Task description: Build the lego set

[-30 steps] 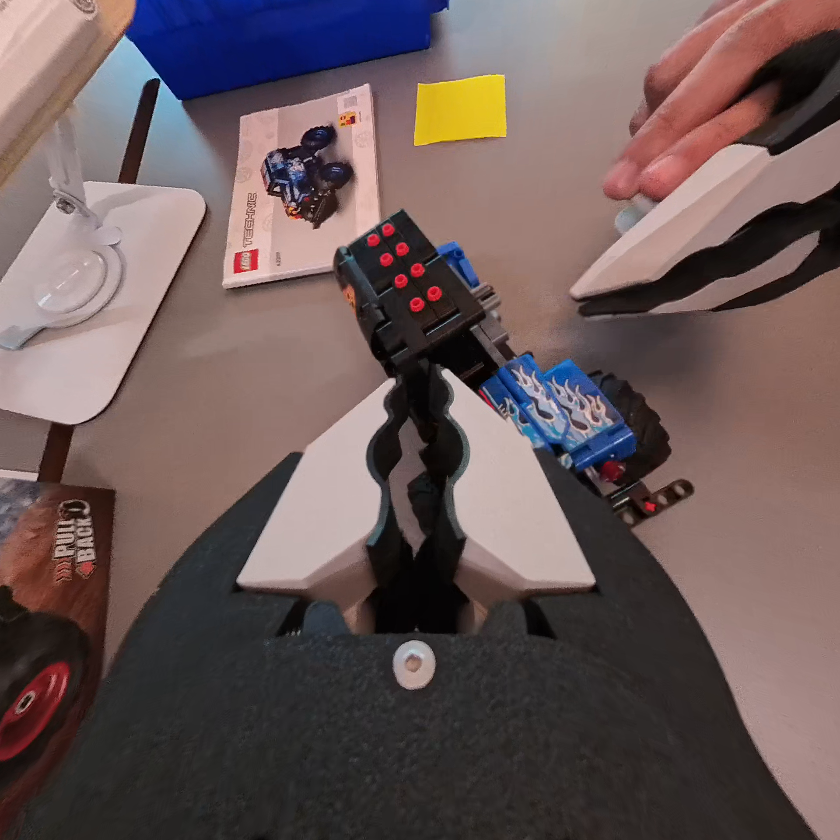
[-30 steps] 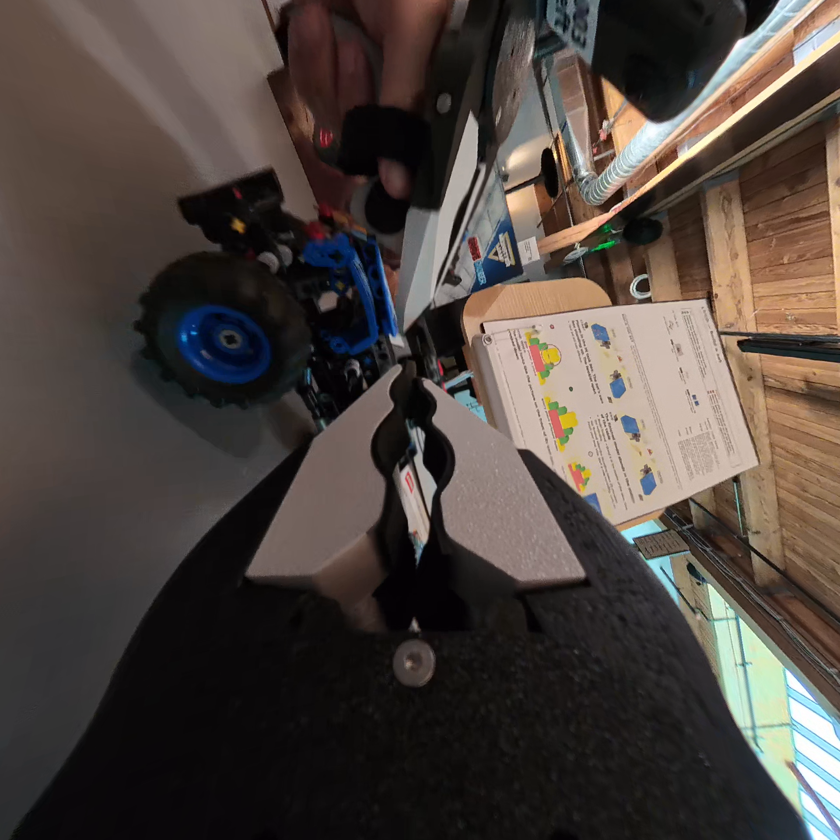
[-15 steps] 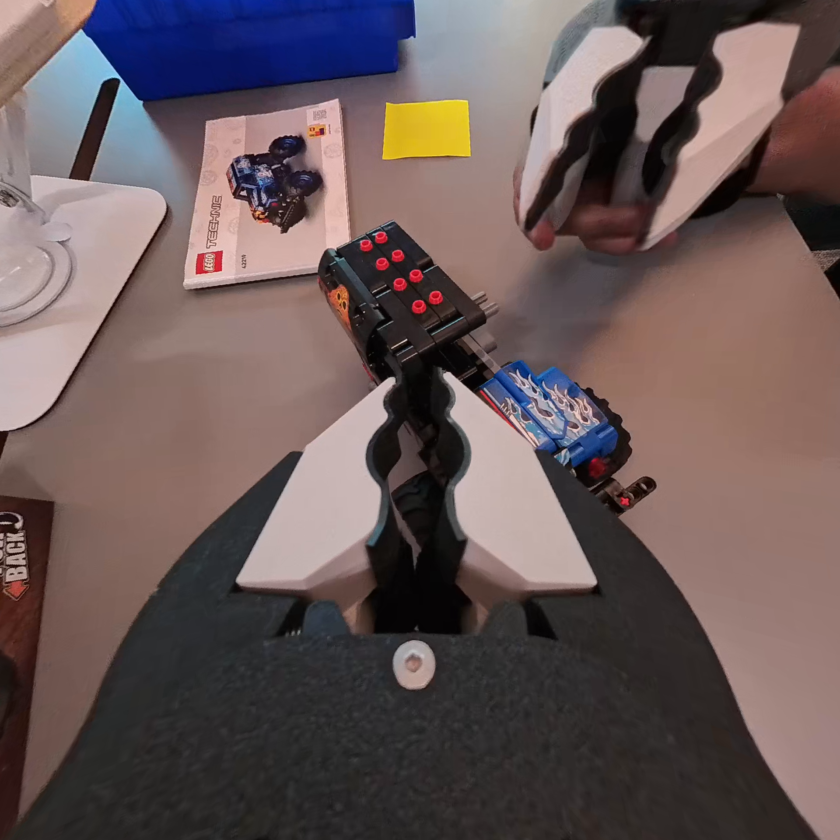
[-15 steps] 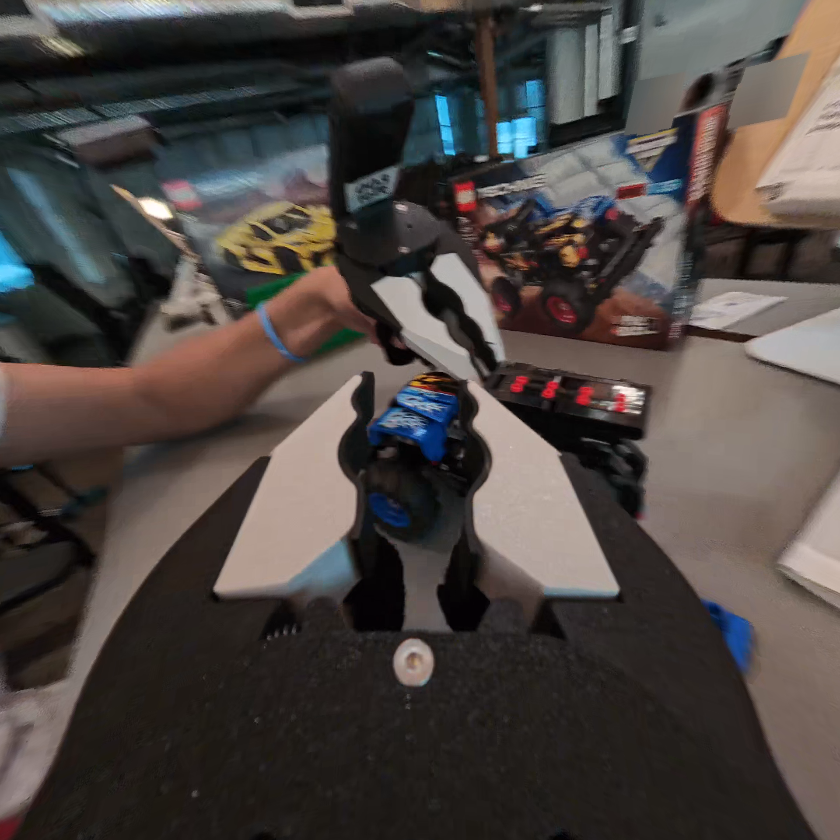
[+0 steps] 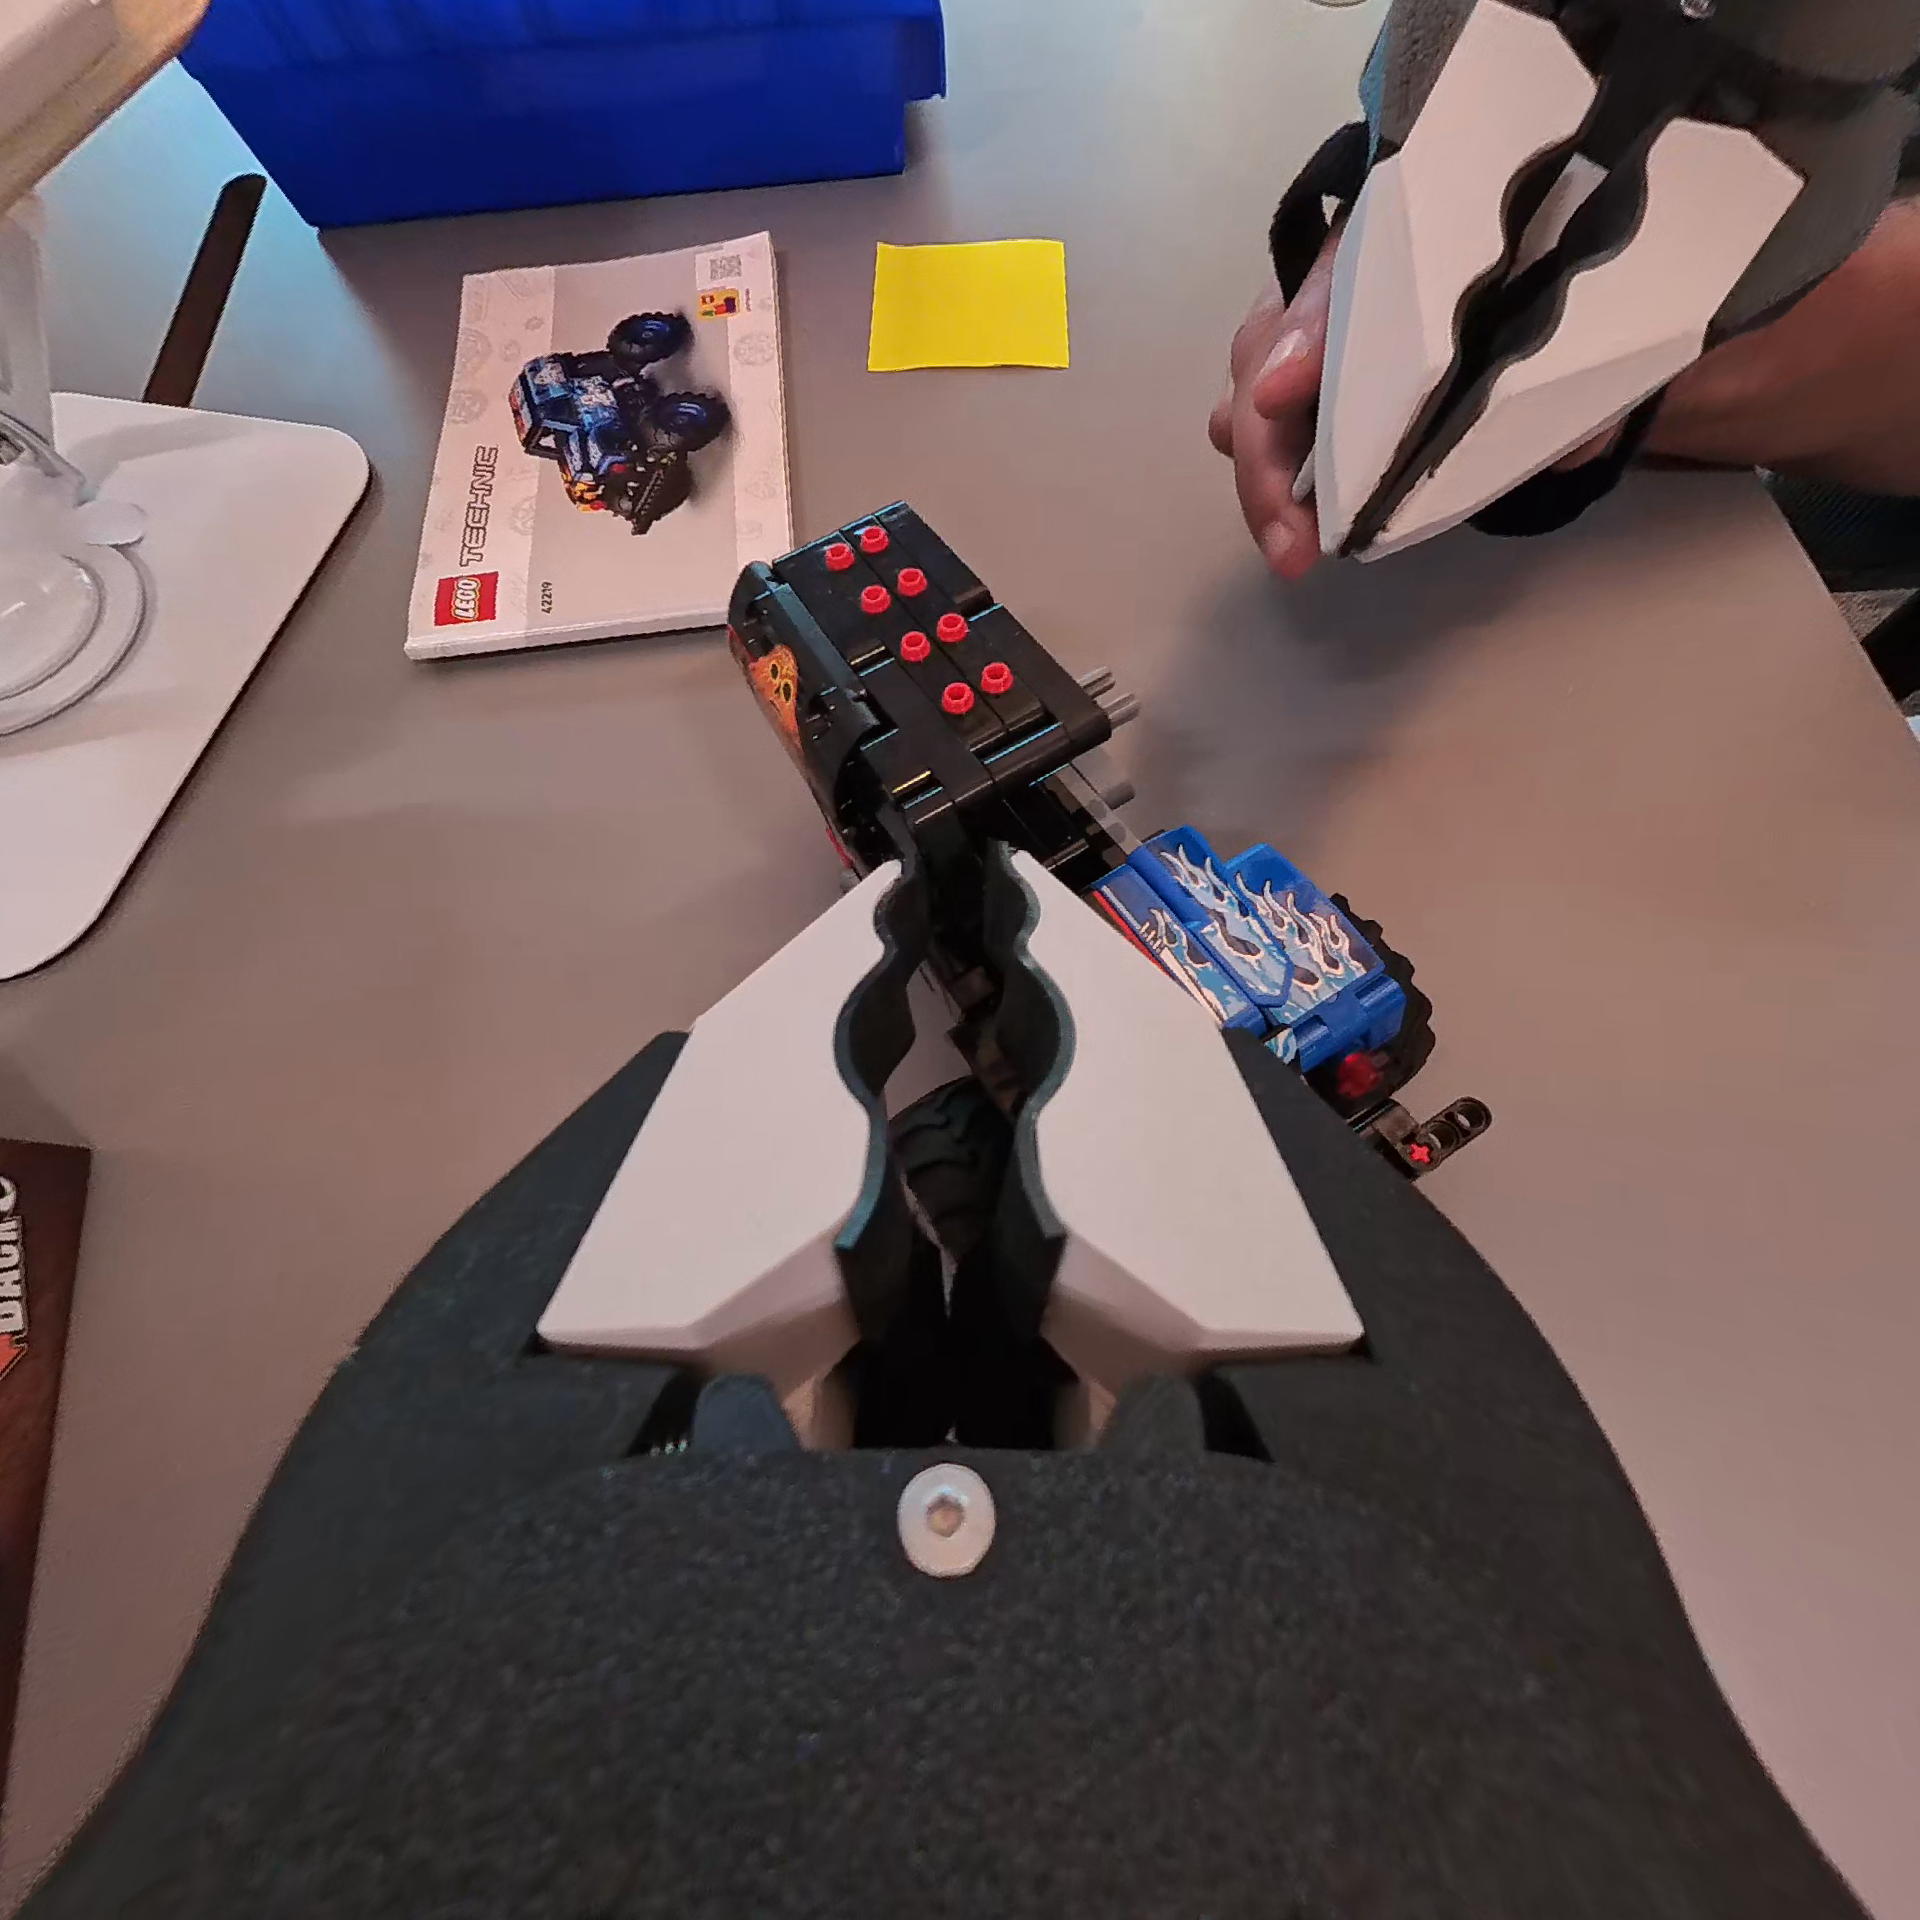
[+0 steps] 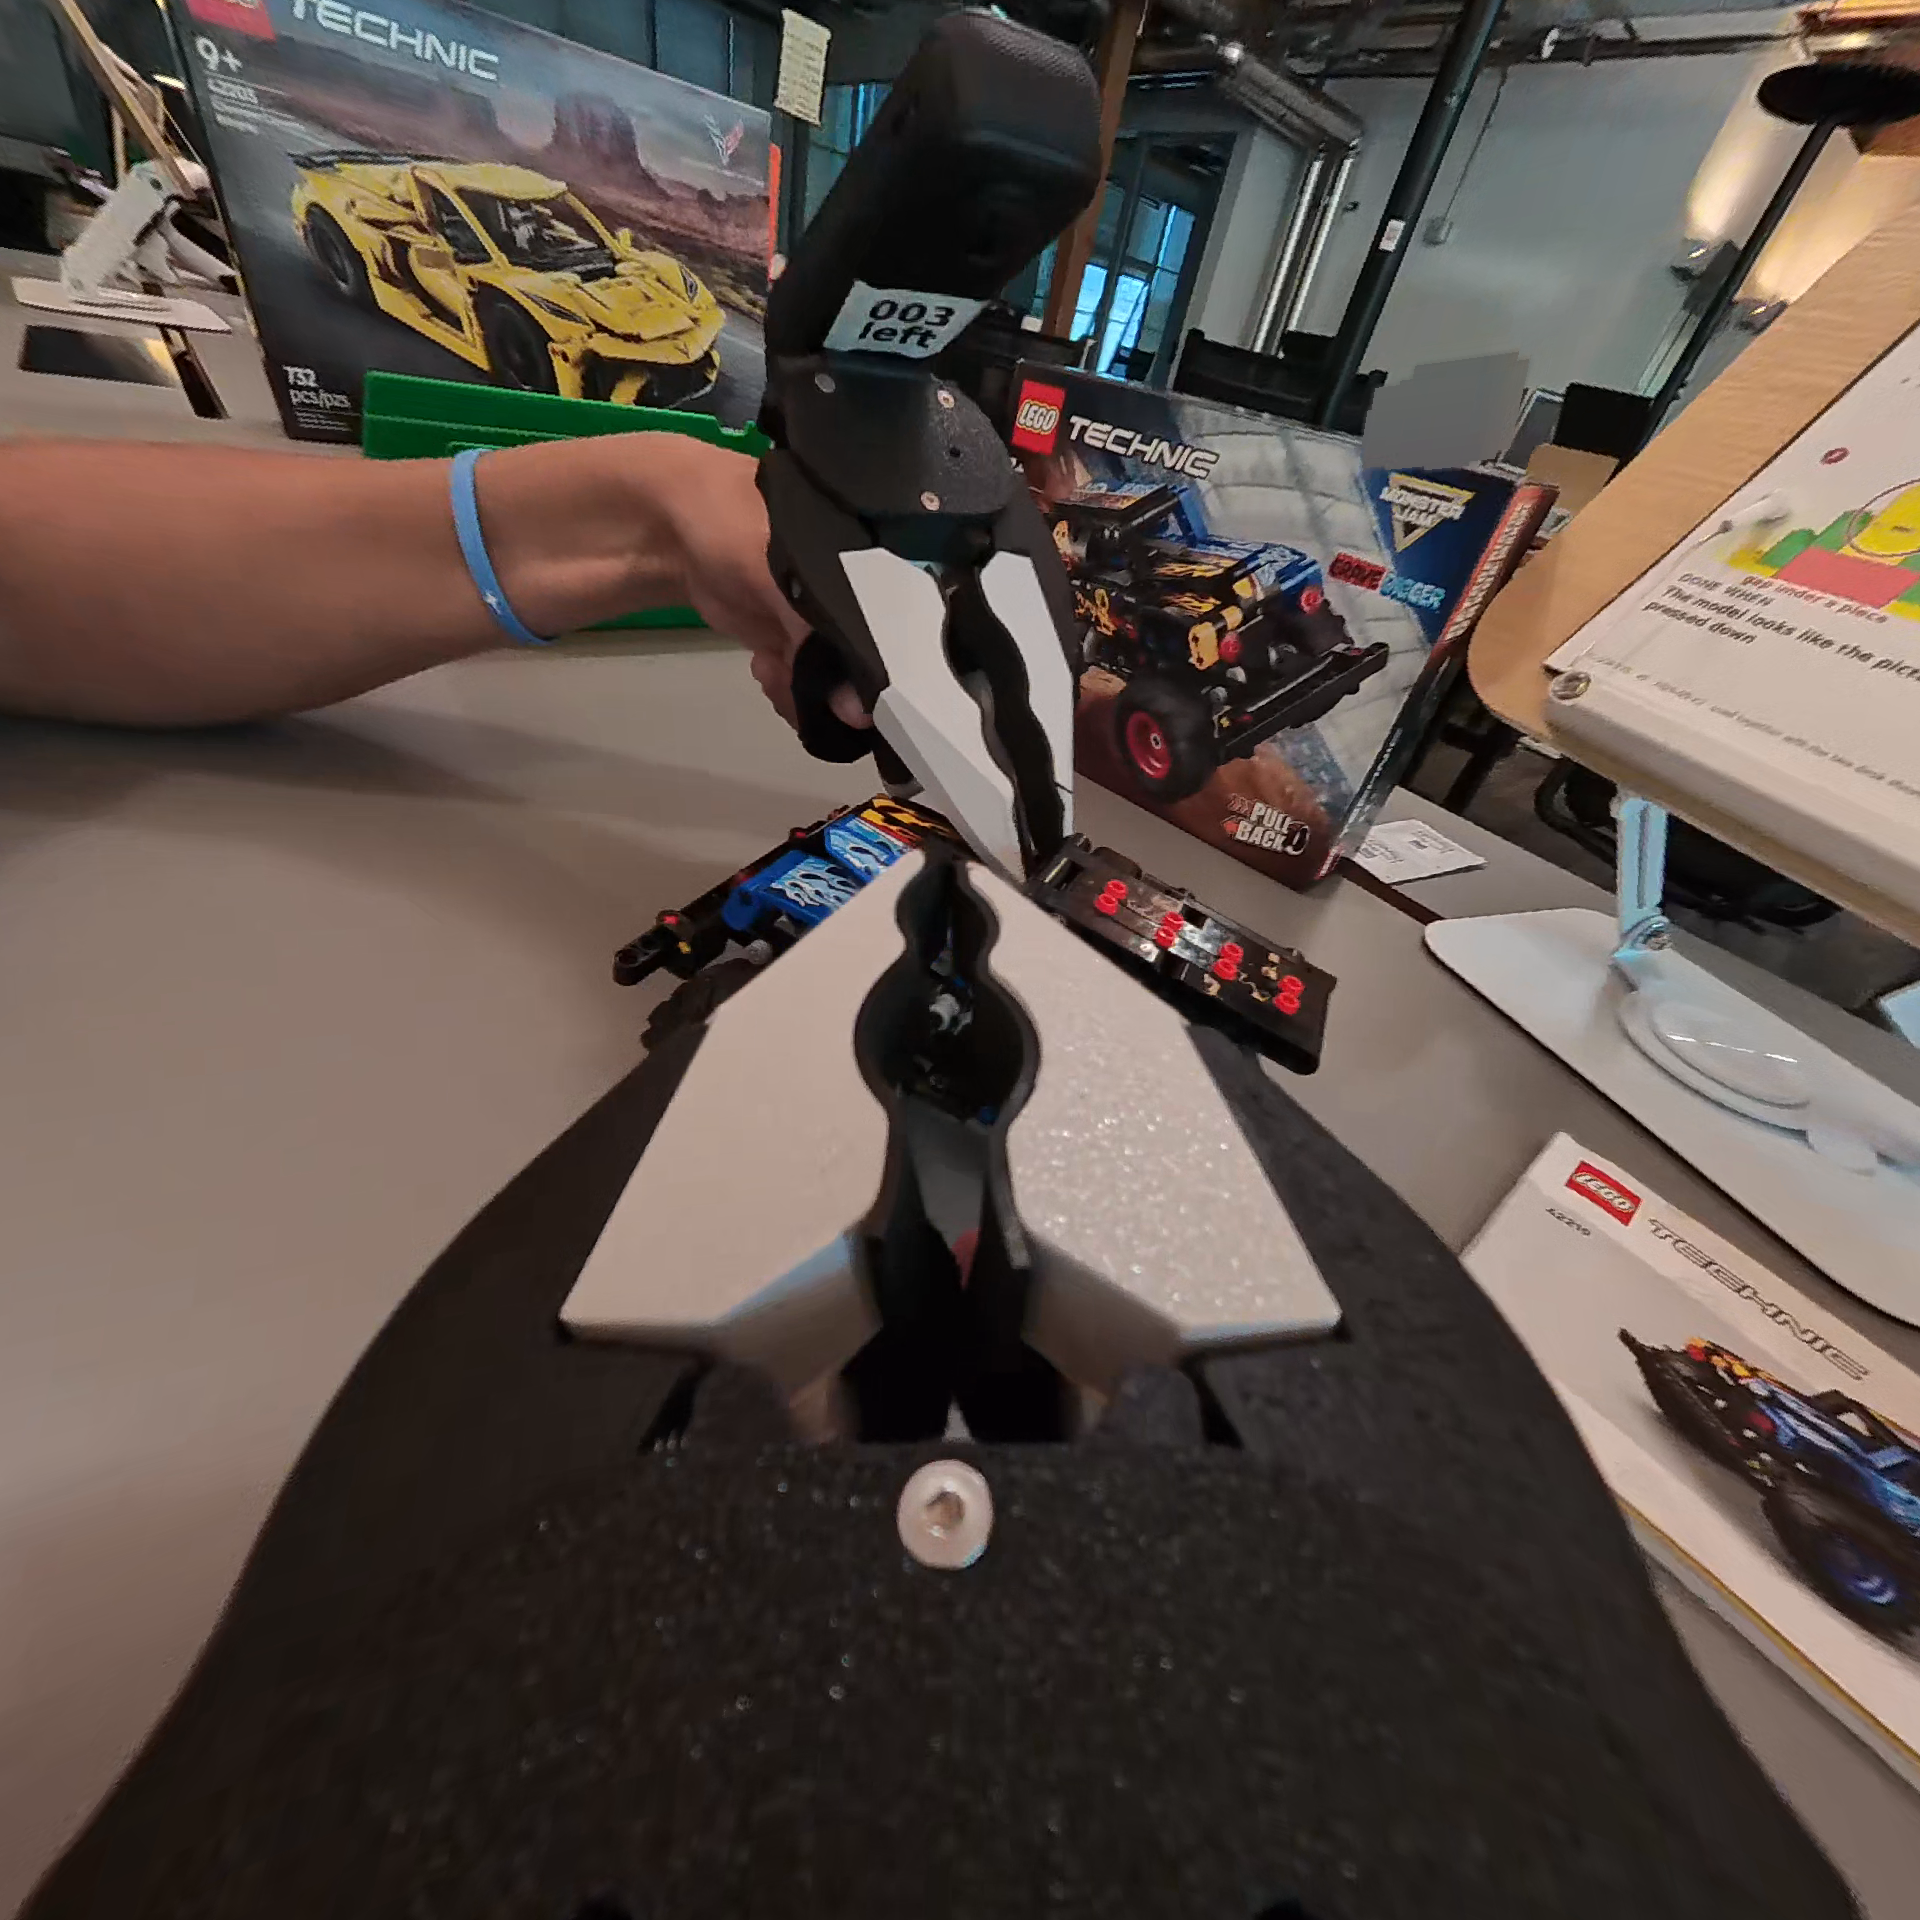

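A toy brick truck [image 5: 935,644] with a black, red-studded roof and a blue flame-patterned hood [image 5: 1247,935] rests on the grey table [image 5: 468,883]. My left gripper [image 5: 956,873] is shut on the black bodywork just behind the roof. A black tyre shows between its fingers. My right gripper [image 5: 1340,540] hangs in the air above and to the right of the truck, shut and empty, with a hand behind it. In the right wrist view the right gripper [image 6: 940,873] points at the truck [image 6: 1195,945], and the left gripper [image 6: 1023,831] comes down on it from above.
An instruction booklet [image 5: 603,457], a yellow paper square [image 5: 968,304] and a blue bin [image 5: 561,94] lie beyond the truck. A white stand base [image 5: 156,623] is at the left. Two toy boxes [image 6: 488,208] [image 6: 1247,623] and green plates [image 6: 520,426] stand behind.
My right gripper swung away from the truck's side and rose above the table, opening briefly, then shutting. My left gripper kept its hold on the truck.
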Demonstrator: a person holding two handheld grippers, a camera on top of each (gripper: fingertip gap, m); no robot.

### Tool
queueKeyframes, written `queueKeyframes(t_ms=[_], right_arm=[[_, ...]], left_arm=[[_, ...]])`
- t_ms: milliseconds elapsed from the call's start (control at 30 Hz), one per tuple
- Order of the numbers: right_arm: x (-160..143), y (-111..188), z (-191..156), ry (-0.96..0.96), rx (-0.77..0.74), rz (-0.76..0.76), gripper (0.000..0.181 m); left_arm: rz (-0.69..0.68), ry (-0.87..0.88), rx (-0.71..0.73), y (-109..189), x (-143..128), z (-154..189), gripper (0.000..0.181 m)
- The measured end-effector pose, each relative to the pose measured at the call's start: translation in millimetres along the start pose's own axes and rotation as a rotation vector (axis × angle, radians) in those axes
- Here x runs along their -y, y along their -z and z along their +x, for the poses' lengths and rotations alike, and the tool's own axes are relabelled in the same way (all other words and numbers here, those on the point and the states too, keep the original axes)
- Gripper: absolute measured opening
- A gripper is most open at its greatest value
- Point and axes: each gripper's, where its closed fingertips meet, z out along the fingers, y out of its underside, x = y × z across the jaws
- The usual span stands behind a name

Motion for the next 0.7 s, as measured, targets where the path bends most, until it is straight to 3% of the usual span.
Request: queueKeyframes(t_ms=[433,533,633,700], right_arm=[[-17,-5,0,0.218,-0.086,-0.125,0.001],[-22,-9,0,0.091,-0.078,-0.149,0.000],[-17,-13,0,-0.200,-0.133,-0.092,0.006],[-29,-18,4,-0.395,-0.169,-0.123,0.026]], left_arm=[[-0.016,-0.009,0.005,0,0,1,0.010],[-0.015,-0.012,0.006,0,0,1,0.010],[-0.011,-0.020,0.016,0,0,0,0.010],[-0.015,-0.022,0.026,0,0,0,0.010]])
